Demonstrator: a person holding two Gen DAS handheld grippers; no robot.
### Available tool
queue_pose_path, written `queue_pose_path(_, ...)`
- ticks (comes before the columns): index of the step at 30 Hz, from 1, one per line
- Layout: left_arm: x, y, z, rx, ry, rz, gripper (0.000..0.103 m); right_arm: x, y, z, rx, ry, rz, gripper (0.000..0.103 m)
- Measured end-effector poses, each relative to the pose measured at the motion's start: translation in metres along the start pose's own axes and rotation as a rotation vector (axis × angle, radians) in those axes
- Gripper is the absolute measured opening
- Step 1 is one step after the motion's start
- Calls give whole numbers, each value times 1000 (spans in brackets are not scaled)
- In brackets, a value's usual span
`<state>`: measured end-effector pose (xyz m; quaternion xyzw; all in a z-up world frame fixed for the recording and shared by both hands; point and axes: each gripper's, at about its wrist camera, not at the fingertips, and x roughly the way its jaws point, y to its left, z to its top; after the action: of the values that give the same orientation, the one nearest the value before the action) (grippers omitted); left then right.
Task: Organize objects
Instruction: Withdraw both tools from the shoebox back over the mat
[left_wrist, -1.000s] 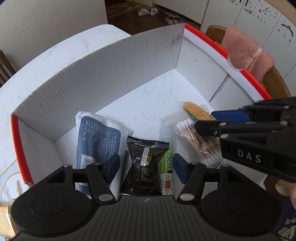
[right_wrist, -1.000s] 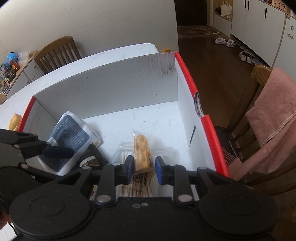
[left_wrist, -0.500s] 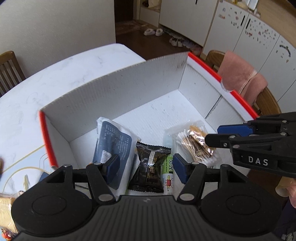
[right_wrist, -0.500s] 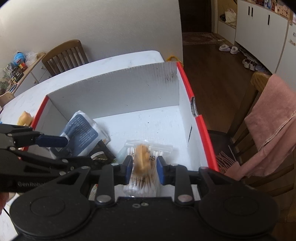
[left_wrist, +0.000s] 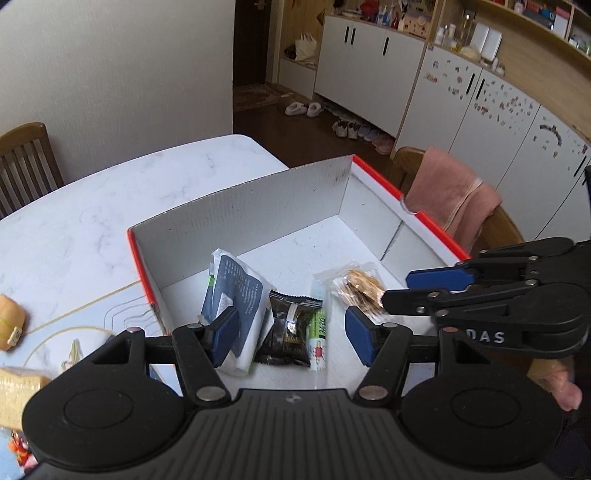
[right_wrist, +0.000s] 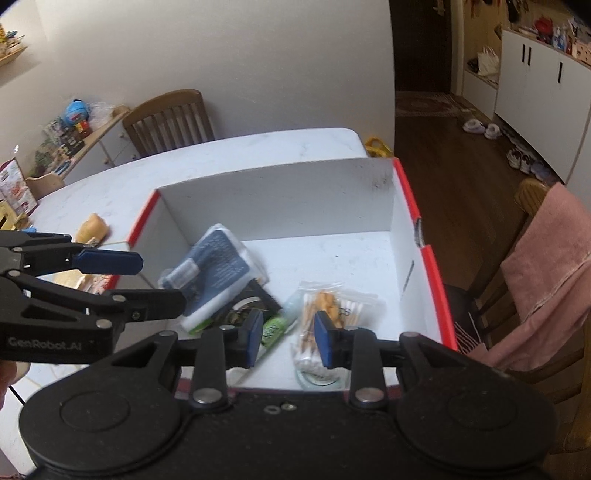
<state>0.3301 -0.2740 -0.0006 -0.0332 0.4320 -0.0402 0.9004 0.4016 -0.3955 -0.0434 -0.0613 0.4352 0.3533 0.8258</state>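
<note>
While both tools gape, box (left_wrist: 258, 206) holds 4 pkts.

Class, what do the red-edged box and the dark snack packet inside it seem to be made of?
Box: apparently corrugated cardboard, matte white inside; fine ribbing shows on its wall. Snack packet: likely glossy plastic or foil film; it glints and has a crimped, serrated top edge.
</note>
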Motion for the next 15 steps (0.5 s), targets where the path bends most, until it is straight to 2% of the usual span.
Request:
queue_pose_path(13,-57,21,-32,-4,-110,14,66,-24,44,-9,-51,-55,35,43)
queue_pose_path(15,-66,29,-40,-7,-123,24,67,-26,52,-10,-52,-60,42,49)
